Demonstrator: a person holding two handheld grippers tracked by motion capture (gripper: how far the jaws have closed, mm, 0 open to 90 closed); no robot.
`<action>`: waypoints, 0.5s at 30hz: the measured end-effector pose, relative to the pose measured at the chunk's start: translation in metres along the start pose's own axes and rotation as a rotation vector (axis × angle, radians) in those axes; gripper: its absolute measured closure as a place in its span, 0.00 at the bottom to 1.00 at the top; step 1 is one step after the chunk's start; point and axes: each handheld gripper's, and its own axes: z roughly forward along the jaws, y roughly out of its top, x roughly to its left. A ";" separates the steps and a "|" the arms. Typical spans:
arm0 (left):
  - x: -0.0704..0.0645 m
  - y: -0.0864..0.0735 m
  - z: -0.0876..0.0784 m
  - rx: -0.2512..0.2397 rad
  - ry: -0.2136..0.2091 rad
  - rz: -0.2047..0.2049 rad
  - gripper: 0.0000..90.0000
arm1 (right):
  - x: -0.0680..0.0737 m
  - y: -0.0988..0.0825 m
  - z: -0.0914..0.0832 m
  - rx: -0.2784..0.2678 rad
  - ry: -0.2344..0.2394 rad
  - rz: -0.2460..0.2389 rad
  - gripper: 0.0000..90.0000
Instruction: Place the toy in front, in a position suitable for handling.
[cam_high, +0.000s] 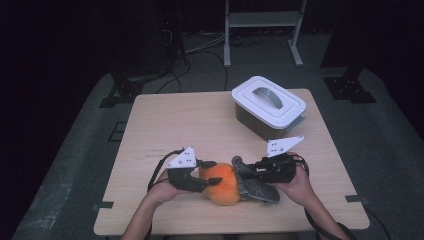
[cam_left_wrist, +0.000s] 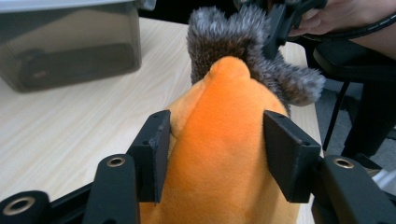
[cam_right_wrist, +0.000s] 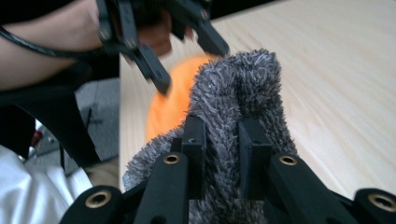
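Observation:
A plush toy lies near the table's front edge, made of an orange body (cam_high: 222, 184) and a grey shaggy part (cam_high: 257, 189). My left gripper (cam_high: 210, 176) comes in from the left, and its two black pads (cam_left_wrist: 154, 154) press on either side of the orange body (cam_left_wrist: 224, 140). From the right, my right gripper (cam_high: 246, 172) is shut on a fold of the grey fur (cam_right_wrist: 243, 88). The right gripper view has the left gripper (cam_right_wrist: 187, 56) farther off over the orange body (cam_right_wrist: 170, 102).
A dark plastic box with a white lid and grey handle (cam_high: 268, 105) stands at the back right of the wooden table (cam_high: 175, 125). It also appears at the upper left of the left gripper view as a translucent bin (cam_left_wrist: 70, 46). Dark floor with cables and stands lies beyond.

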 end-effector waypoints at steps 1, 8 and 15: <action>-0.002 0.002 0.000 -0.005 0.000 0.006 0.50 | 0.003 0.002 0.000 -0.011 0.000 -0.004 0.83; -0.001 0.000 0.000 0.010 -0.001 0.005 0.39 | 0.001 -0.007 0.016 0.051 0.001 0.012 0.83; 0.005 -0.008 -0.002 0.032 -0.033 -0.010 0.35 | -0.011 -0.021 0.023 0.134 0.003 0.059 0.83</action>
